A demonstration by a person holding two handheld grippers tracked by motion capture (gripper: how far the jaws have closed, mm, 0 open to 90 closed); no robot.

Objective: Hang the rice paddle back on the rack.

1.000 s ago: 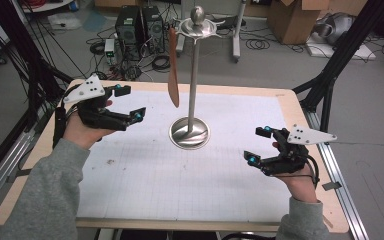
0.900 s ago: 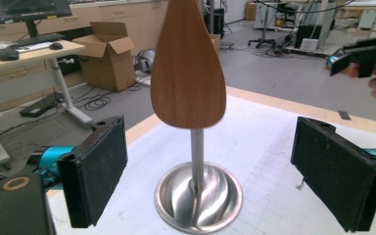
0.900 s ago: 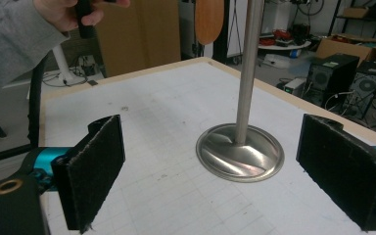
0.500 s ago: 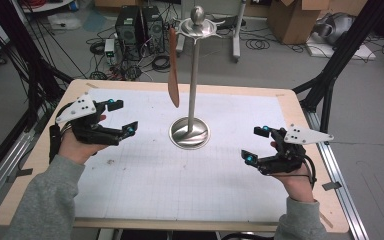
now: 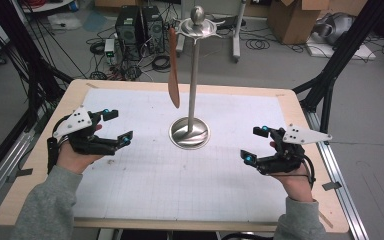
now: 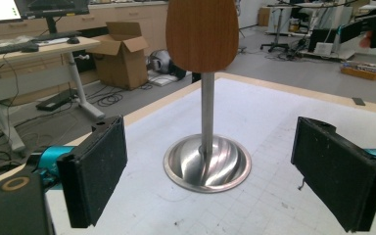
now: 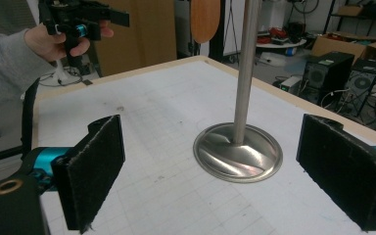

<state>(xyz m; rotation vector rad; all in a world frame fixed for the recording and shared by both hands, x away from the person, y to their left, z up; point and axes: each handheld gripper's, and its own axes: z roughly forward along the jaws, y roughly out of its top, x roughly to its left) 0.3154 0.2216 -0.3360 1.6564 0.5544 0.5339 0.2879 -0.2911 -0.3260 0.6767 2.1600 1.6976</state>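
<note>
A steel stand [image 5: 194,75] with a round base [image 5: 189,133] rises from the middle of the white mat. From its top hangs a brown wooden spatula [image 5: 173,67], blade down. My left gripper [image 5: 114,126] hovers open over the mat's left part, jaws toward the stand, nothing between them. In the left gripper view the base [image 6: 207,162] and spatula blade [image 6: 202,33] lie straight ahead. My right gripper [image 5: 254,145] hovers open at the right, also empty. The right gripper view shows the base [image 7: 239,152], the pole, and the other hand's gripper [image 7: 83,19] far off.
The table [image 5: 40,180] has wooden edges around a white gridded mat [image 5: 180,175]. Black frame legs [image 5: 330,75] stand beside both sides. Computer towers [image 5: 137,25], cables and cardboard boxes [image 5: 290,17] sit on the floor beyond the far edge.
My left gripper has drawn back toward the near left of the mat and lowered a little. The right gripper has barely shifted. Both stayed open.
</note>
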